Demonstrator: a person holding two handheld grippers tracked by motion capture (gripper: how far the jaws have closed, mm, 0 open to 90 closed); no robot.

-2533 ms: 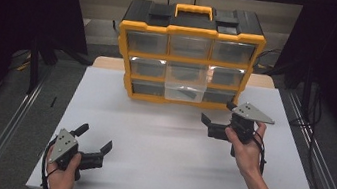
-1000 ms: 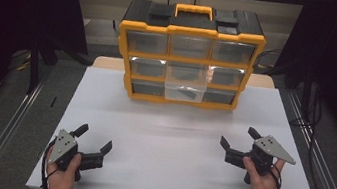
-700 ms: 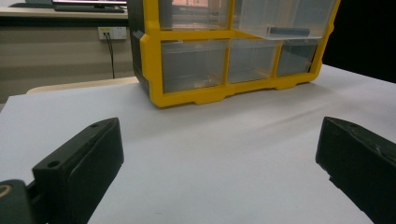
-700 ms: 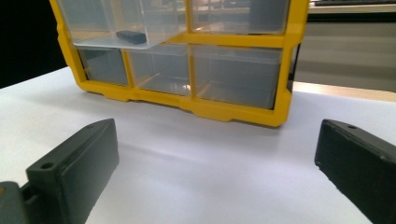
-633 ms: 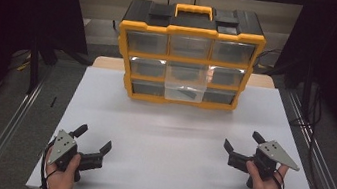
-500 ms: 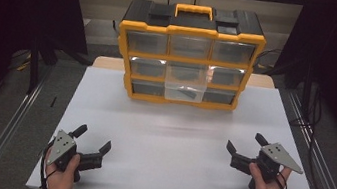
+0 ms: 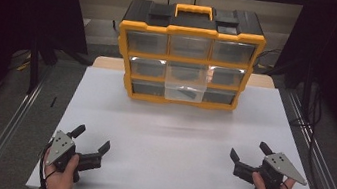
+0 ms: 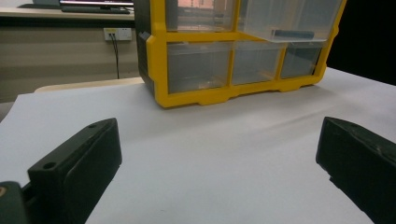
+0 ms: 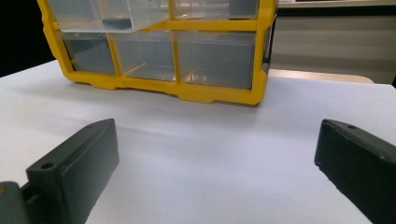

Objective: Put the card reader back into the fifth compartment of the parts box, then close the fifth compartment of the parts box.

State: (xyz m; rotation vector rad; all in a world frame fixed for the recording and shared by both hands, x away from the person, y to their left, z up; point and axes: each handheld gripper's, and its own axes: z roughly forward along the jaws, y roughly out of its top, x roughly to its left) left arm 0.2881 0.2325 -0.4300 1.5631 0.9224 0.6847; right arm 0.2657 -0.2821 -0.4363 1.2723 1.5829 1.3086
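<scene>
Pulled back from organizer since 2.5 s ago: right gripper, now low at near right of white table, jaws spread, empty. Left gripper unmoved at near left, jaws spread, empty. Middle drawer slid out, small dark piece inside.

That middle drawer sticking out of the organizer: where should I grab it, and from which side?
Grip the clear drawer by its front lip, coming straight in from the front over the white table. It juts out past the yellow frame, so its front wall is exposed, while neighbouring drawers box in its sides. The right gripper, open, looks slightly better placed.
</scene>
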